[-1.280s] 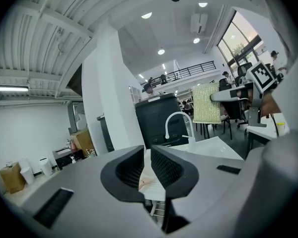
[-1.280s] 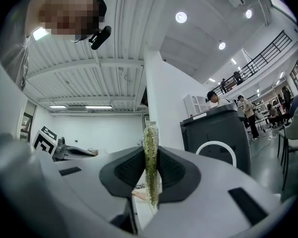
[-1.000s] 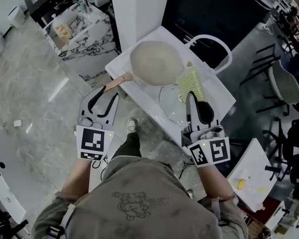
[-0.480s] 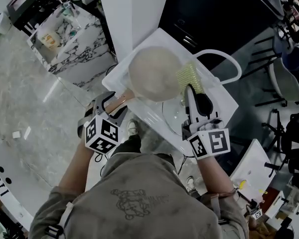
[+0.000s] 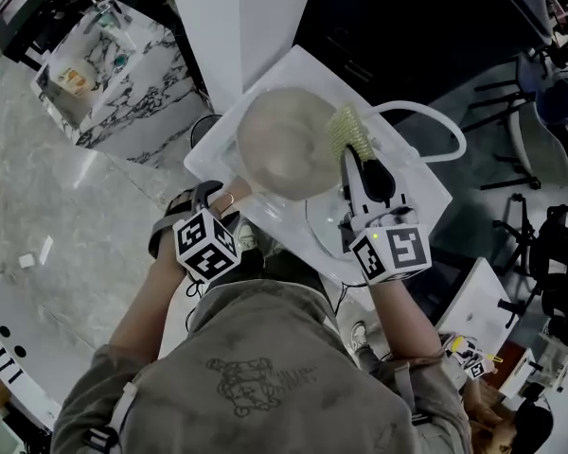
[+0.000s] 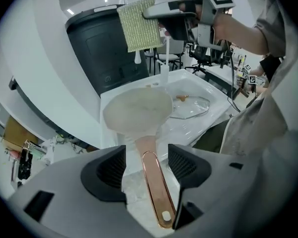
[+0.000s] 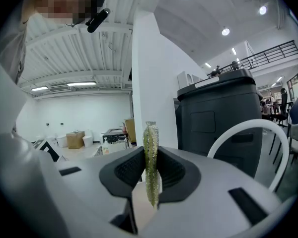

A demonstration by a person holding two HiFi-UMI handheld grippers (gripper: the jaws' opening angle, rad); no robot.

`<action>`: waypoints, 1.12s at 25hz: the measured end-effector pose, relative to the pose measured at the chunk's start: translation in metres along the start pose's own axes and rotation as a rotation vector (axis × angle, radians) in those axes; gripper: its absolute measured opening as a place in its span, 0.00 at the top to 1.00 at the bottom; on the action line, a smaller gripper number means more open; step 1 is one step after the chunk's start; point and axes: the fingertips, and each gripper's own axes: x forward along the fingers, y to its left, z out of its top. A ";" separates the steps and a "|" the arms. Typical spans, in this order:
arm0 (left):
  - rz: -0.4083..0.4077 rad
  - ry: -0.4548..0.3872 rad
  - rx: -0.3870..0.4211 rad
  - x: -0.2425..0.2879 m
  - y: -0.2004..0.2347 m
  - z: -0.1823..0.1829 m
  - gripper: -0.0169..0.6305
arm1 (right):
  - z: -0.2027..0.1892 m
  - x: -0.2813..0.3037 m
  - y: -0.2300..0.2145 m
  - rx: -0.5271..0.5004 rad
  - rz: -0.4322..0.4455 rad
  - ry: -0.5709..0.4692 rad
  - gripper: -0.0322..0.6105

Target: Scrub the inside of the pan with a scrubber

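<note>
Two things are hard to read from the head view: the left gripper (image 5: 218, 198) has its jaws mostly tucked under its own marker cube, and the copper handle (image 5: 229, 200) of the pan (image 5: 282, 140) is largely covered there. The left gripper view settles it: the handle (image 6: 156, 190) runs lengthwise between jaws that are opening, with a gap on both sides. The pan (image 6: 137, 114) rests on the near rim of the white basin (image 5: 418, 189), its pale round face tilted up; the far rim is cut off by the green scrubber (image 5: 348, 130). The right gripper (image 5: 355, 164) reaches forward over the basin, pinching the scrubber (image 7: 150, 162) flat between its pads. That view shows the scrubber only edge-on.
</note>
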 end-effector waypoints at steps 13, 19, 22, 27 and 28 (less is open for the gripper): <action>-0.102 0.179 0.000 0.052 -0.002 -0.017 0.59 | -0.055 0.060 -0.016 -0.036 0.061 0.170 0.84; -0.142 0.222 -0.010 0.064 -0.002 -0.024 0.59 | -0.091 0.086 -0.024 -0.035 0.045 0.260 0.84; -0.168 0.236 -0.019 0.069 -0.003 -0.027 0.59 | -0.113 0.097 -0.028 -0.025 0.038 0.313 0.84; -0.199 0.258 -0.029 0.076 -0.003 -0.032 0.63 | -0.147 0.118 -0.037 -0.014 0.022 0.392 0.84; -0.200 0.261 -0.034 0.077 -0.002 -0.033 0.63 | -0.154 0.122 -0.039 -0.010 0.018 0.405 0.84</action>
